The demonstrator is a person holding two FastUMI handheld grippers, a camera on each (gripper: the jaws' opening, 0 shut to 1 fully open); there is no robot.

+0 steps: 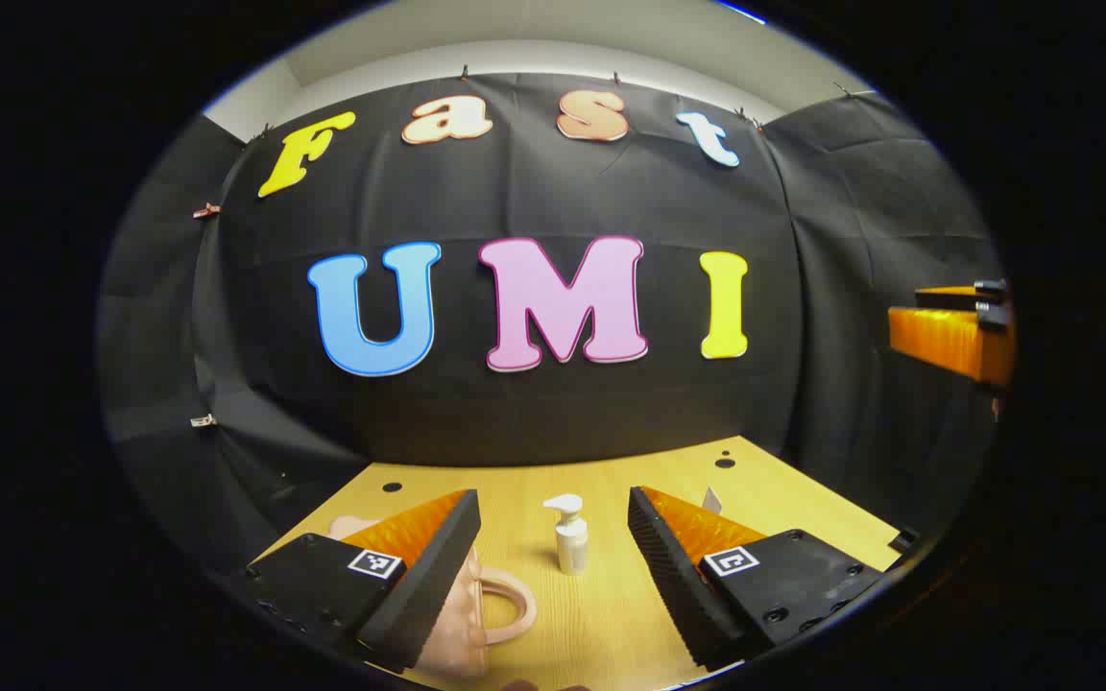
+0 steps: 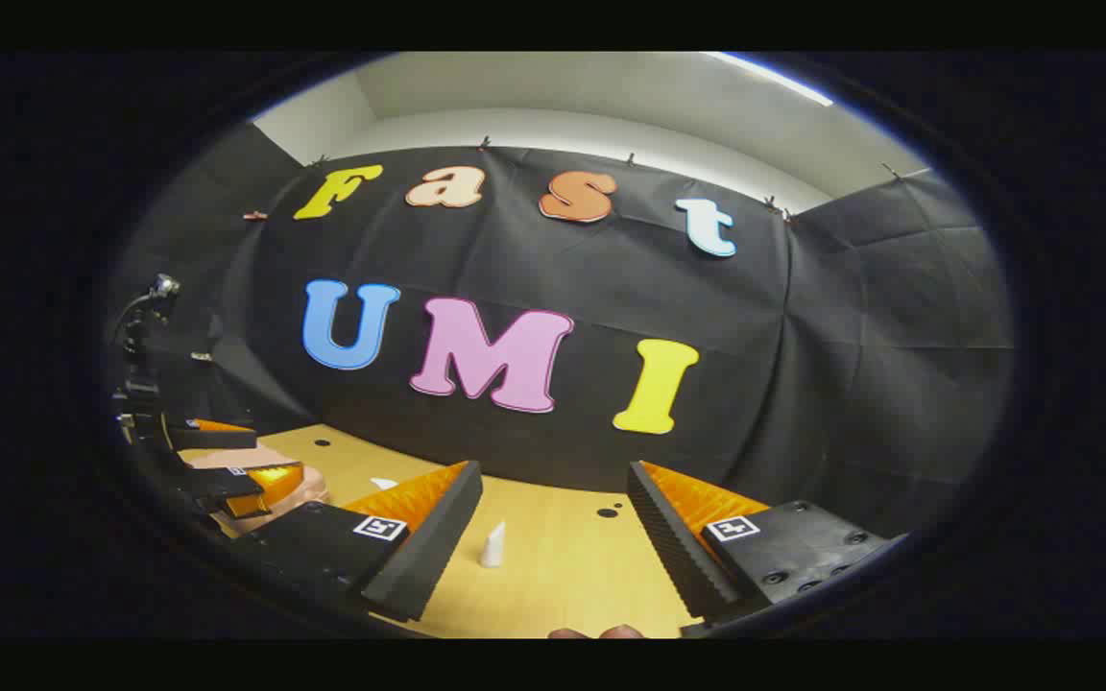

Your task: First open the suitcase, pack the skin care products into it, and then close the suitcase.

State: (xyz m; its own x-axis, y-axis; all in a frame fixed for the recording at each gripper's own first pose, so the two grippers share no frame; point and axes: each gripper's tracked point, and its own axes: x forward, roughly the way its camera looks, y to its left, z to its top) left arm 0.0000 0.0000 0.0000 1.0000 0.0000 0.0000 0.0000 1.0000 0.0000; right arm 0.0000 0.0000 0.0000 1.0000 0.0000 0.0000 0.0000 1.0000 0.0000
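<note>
Looking forward along the left gripper (image 1: 553, 542), its fingers stand spread wide and pinch nothing. The pink suitcase (image 1: 457, 614) lies flat on the wooden table (image 1: 611, 624), partly under the finger on the view's left side, its looped handle (image 1: 512, 605) curving out into the gap between the fingers. Just beyond the suitcase handle, a white pump bottle (image 1: 570, 535) stands upright, its long axis vertical, centred between the fingers.

From the right gripper view, the right gripper (image 2: 553, 537) is likewise spread and empty. A small white tube (image 2: 492, 545) stands upright between its fingers, well apart from the suitcase (image 2: 265, 470), which sits far off at the view's left edge beneath the left gripper (image 2: 217, 461).

The suitcase looks closed, so opening probably comes first; the left gripper is clearly the nearer one, already over it.
</note>
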